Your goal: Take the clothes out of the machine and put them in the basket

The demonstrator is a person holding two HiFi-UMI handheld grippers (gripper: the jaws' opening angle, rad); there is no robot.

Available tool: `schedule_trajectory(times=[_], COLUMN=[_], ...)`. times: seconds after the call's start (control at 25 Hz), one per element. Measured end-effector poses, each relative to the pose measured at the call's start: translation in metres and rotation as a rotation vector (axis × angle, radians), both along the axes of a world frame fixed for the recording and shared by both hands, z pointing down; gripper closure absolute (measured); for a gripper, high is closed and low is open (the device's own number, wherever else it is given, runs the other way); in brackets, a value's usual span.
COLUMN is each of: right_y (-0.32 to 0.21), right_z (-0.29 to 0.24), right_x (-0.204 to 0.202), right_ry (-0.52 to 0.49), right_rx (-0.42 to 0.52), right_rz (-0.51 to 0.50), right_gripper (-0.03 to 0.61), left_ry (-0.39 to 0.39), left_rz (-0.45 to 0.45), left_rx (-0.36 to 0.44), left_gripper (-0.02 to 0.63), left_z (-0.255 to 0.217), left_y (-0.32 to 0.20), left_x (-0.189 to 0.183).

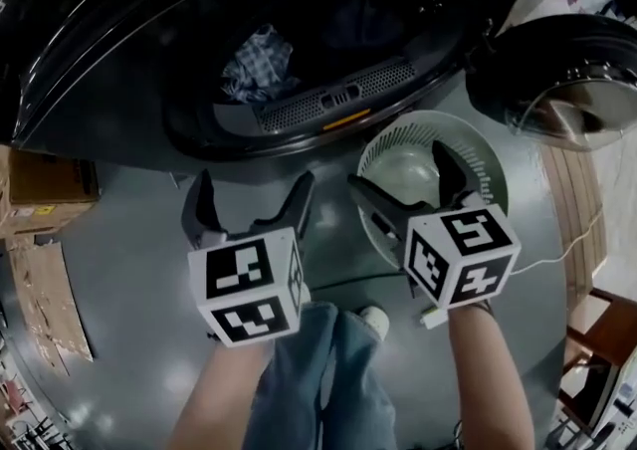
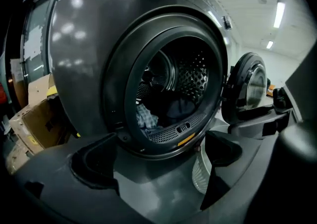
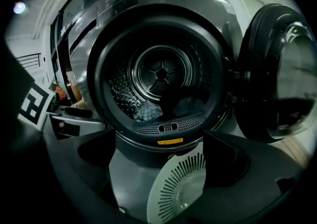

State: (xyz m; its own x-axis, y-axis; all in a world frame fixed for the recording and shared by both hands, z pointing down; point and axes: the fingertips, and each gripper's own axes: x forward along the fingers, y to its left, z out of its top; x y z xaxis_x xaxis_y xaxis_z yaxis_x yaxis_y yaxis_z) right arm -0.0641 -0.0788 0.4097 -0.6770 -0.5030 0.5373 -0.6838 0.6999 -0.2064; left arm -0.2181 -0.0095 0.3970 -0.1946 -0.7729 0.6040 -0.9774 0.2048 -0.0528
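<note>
- Plainly, nothing has been picked up yet: both claws are held side by side in front of the machine, aimed at its open mouth.
- Left gripper: jaws wide apart, with only floor and the drum opening between them.
- Right gripper: jaws equally wide and holding nothing. It hangs above the basket, whose rim shows between its jaws.
- The clothes lie in the bottom of the drum, just behind the perforated lip: a checked cloth to the left, and a dark garment beside it to the right.
- Both pieces are crumpled into heaps, so no long axis or pointing direction can be read. The checked one sits nearer the front.
- The door is swung fully out to the right, leaving the mouth clear.
- The basket stands upright, mouth up, on the floor just below the opening and towards the door side, probably so that a garment needs only a short drop.
- I judge the checked cloth the easier first grab for the left claw.
</note>
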Motion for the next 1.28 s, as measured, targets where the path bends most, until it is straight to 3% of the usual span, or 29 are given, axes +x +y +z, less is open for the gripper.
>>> schedule_trajectory(times=[0.52,0.72,0.92,1.08,1.28], right_y=[-0.082,-0.108,-0.127,-0.131,-0.121], right_z=[0.023,0.035,0.048,0.055,0.086], right_x=[-0.087,-0.12,-0.159,-0.192,-0.226], right_ry=[0.023,-0.015,-0.038,0.013,0.196], right_rx=[0.145,0.105,0.039,0.038,0.041], right_rz=[-0.121,-0.178,-0.279,-0.424,-0.598], right_gripper=[0.044,0.061,0.067,0.08,0.117], left_ry=[-0.033,-0.114,-0.121,-0.139,-0.064], left_rz=[-0.201,-0.258,-0.368,-0.43,-0.499], left_rx=[0.115,0.115,0.085,0.063,0.0], left_gripper=[0.055,0.055,0.055,0.055,0.055], left_z=[0.005,0.009,0.023,0.029,0.043], left_y=[-0.022,-0.025,-0.025,-0.028,-0.019], left_x=[-0.044,-0.046,-0.058,-0.063,-0.072])
